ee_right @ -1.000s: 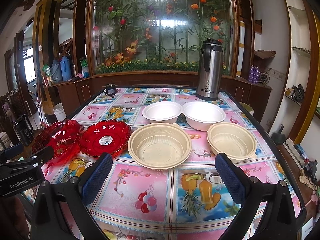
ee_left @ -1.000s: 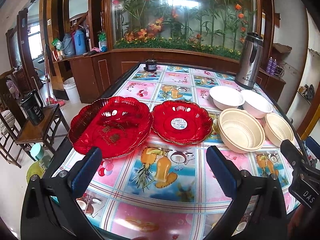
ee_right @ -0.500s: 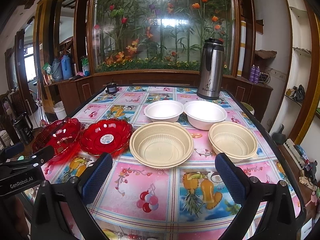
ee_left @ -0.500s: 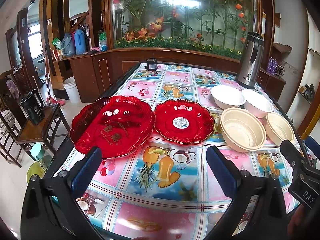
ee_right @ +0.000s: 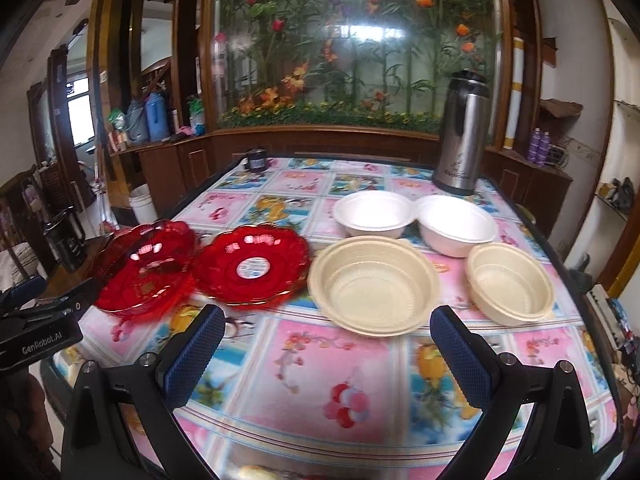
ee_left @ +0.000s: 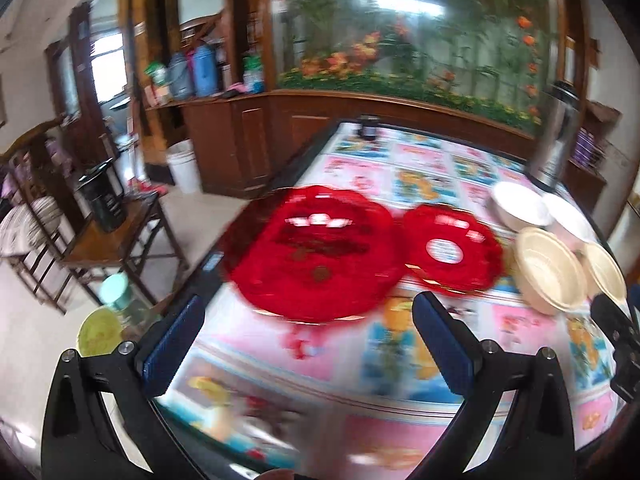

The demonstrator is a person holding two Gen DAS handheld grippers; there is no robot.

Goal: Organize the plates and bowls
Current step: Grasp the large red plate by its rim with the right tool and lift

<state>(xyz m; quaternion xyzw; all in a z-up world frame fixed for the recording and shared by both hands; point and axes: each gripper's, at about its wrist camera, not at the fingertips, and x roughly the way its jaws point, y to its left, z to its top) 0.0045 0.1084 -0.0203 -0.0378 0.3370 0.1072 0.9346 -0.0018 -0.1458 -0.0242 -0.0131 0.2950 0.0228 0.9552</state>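
nothing stacked yet, judging by the layout: six pieces lying singly on the table [ee_right: 360, 380], task barely begun

left gripper [ee_left: 308, 344] spread wide, empty, hovering above the near table edge; big red plate [ee_left: 316, 256] just ahead between the fingers' line, small red plate [ee_left: 452, 252] ahead and to the right, its rim touching or just overlapping the big one, too blurred to tell which

right gripper [ee_right: 328, 348] also spread wide, holding nothing, above the table; big cream bowl [ee_right: 376, 284] straight ahead, near the fingertips; small cream bowl [ee_right: 510, 280] ahead right, just beside the big one; two white bowls [ee_right: 374, 214] [ee_right: 456, 222] further ahead, rims touching; kettle [ee_right: 460, 132] well beyond them, jar [ee_right: 256, 159] far ahead left

left view heavily smeared, so fine detail of the plates unreadable

left to do, as a guess: small red plate onto the big one, small cream bowl into the big cream one, one white bowl into the other; likely first targets the big red plate for the left tool, the big cream bowl for the right

thin plastic rims, probably light and slippery, easy to tip when pinched at one edge
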